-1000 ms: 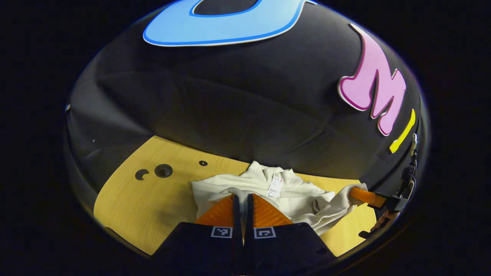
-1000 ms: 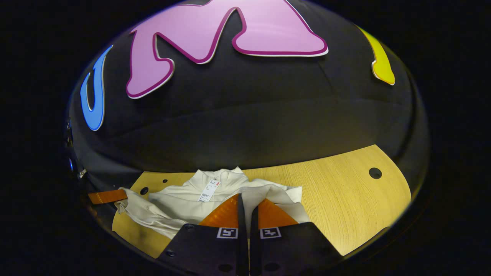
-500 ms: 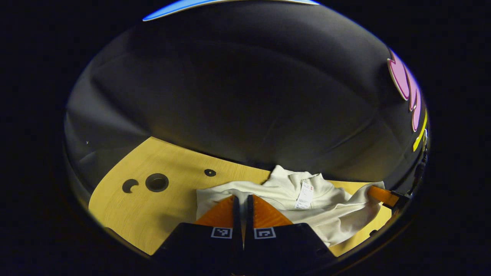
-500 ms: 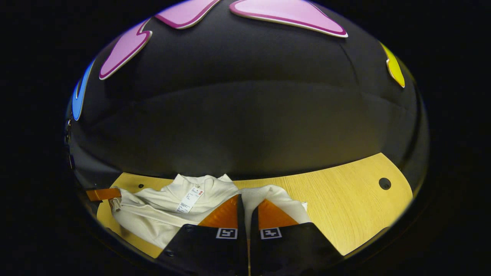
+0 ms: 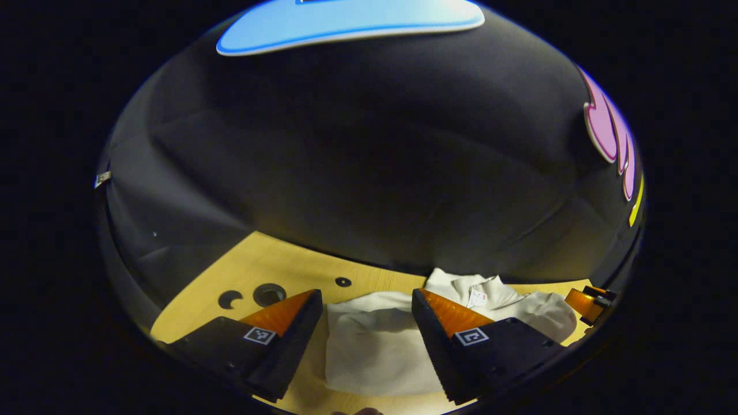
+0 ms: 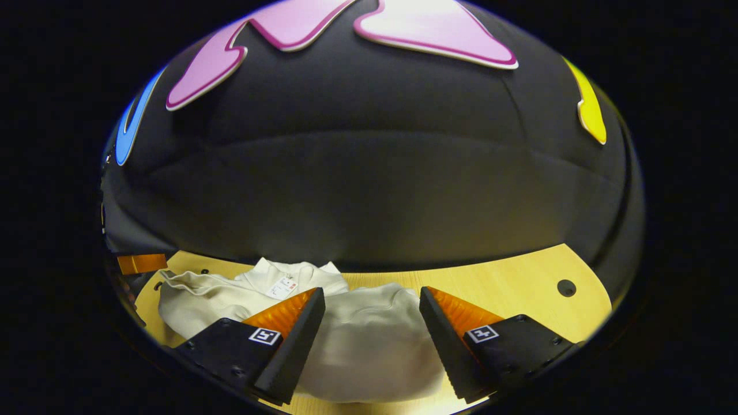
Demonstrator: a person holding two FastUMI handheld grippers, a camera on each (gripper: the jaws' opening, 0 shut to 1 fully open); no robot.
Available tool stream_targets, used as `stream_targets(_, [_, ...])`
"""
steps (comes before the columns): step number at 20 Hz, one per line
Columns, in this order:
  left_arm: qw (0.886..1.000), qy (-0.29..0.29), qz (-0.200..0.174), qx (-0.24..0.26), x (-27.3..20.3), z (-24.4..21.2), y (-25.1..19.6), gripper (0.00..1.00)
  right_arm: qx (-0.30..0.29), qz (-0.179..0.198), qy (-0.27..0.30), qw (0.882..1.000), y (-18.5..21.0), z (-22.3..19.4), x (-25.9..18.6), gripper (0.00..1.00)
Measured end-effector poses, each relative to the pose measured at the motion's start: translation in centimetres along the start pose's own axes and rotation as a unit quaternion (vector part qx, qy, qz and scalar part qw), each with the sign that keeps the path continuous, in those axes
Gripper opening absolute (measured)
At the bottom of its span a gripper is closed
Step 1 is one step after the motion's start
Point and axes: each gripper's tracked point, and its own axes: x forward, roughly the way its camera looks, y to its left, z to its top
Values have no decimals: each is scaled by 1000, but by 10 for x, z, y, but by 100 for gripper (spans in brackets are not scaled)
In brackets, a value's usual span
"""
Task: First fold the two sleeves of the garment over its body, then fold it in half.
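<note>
A cream garment (image 5: 375, 346) lies bunched and folded on the wooden table (image 5: 259, 265). Its collar with a white tag (image 5: 477, 297) points toward the wall. My left gripper (image 5: 366, 293) is open just above the garment's left part, and the cloth lies loose between the spread fingers. My right gripper (image 6: 372, 290) is also open over the right part of the garment (image 6: 369, 346), gripping nothing. The collar and tag (image 6: 282, 286) sit left of it. The right gripper (image 5: 585, 302) appears at the far right of the left gripper view, and the left gripper (image 6: 141, 263) at the far left of the right gripper view.
The table has round holes on its left part (image 5: 269, 294) and one on its right part (image 6: 566, 287). The black cloth wall rises right behind the table's far edge. Bare wood (image 6: 519, 276) stretches to the right of the garment.
Both grippers were shut on the cloth and have now opened, letting the garment go. It has settled on the table, and both views have tipped slightly upward.
</note>
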Motion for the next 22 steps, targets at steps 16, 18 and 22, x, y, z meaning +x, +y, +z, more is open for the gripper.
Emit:
stream_targets(16, [995, -82, -55, -26, -282, 72, -2, 92, 7, -48, -87, 995, -52, 108, -261, 100])
stream_targets(18, [994, -95, -56, -13, -318, 76, 9, 96, 12, -54, -104, 993, -50, 118, -305, 100])
stream_targets(22, [992, -120, -50, 7, -391, 73, 21, 96, 3, -54, -127, 990, -31, 112, -377, 99])
